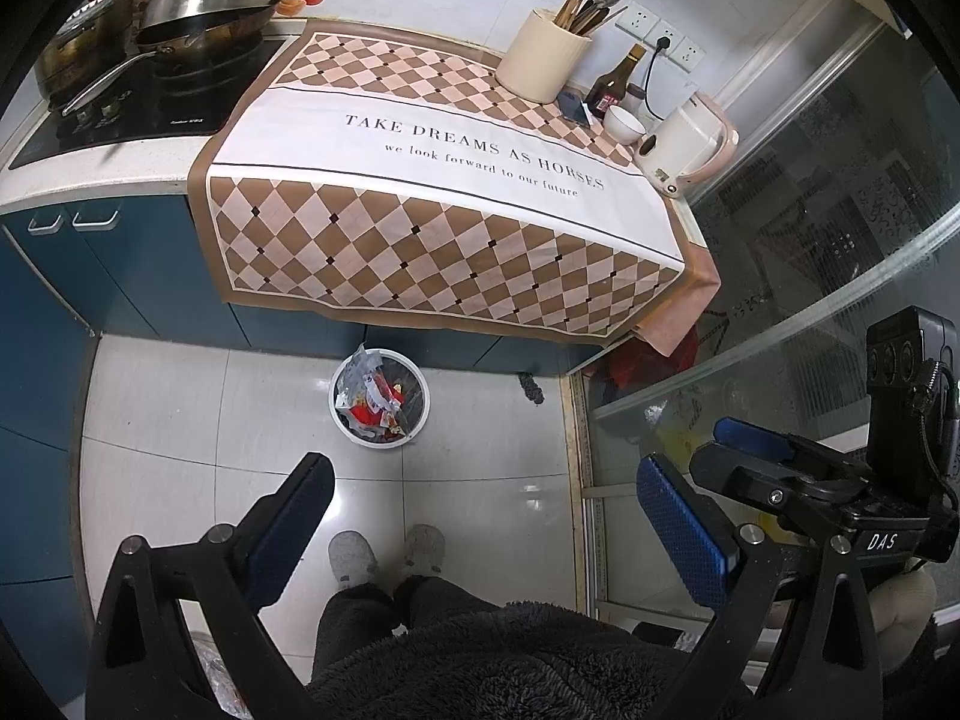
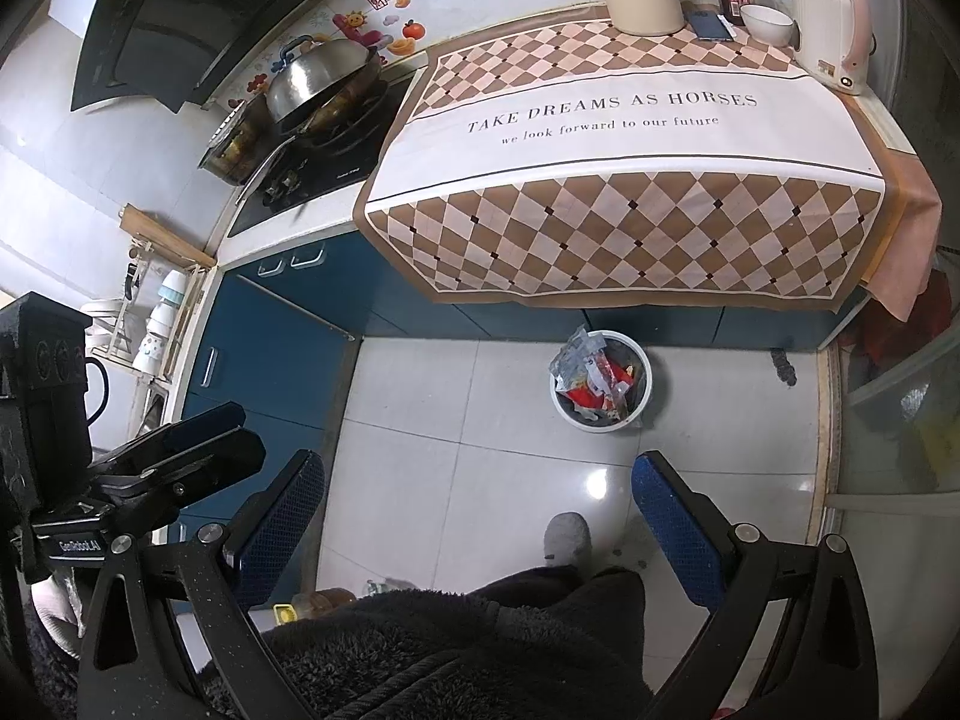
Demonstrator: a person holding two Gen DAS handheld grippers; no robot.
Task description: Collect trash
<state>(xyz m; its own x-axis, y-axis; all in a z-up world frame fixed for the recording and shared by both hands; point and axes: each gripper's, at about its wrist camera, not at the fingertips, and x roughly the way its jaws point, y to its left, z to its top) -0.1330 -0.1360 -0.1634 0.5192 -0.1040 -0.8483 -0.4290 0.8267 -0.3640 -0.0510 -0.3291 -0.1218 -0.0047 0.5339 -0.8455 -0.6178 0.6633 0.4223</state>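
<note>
Left to right. Stove with wok (image 1: 204,18) sits on the far left of the counter, nothing there looks like trash. Checkered cloth (image 1: 444,180) covers the middle of the counter; its printed area is bare. Utensil holder (image 1: 543,57), sauce bottle (image 1: 615,84), bowl (image 1: 624,123) and kettle (image 1: 687,147) cluster at the right end.

Your left gripper (image 1: 486,516) is spread wide, nothing between the pads. Right gripper (image 2: 477,513) is the same: released, nothing held. Both hang above the floor tiles in front of your slippers.

The trash bin (image 2: 642,387) stands on the floor just in front of the blue cabinets, under the cloth's overhang. It's already packed with wrappers (image 2: 591,375), some poking above the rim on the left side.

I can't spot loose trash on counter or floor from here. Small dark object (image 2: 783,366) on the floor right of the bin is too small to identify.

My read: collecting is mostly done. Check that dark thing; if it's trash, pinch it low and drop it on the bin's right side, where there's room.
</note>
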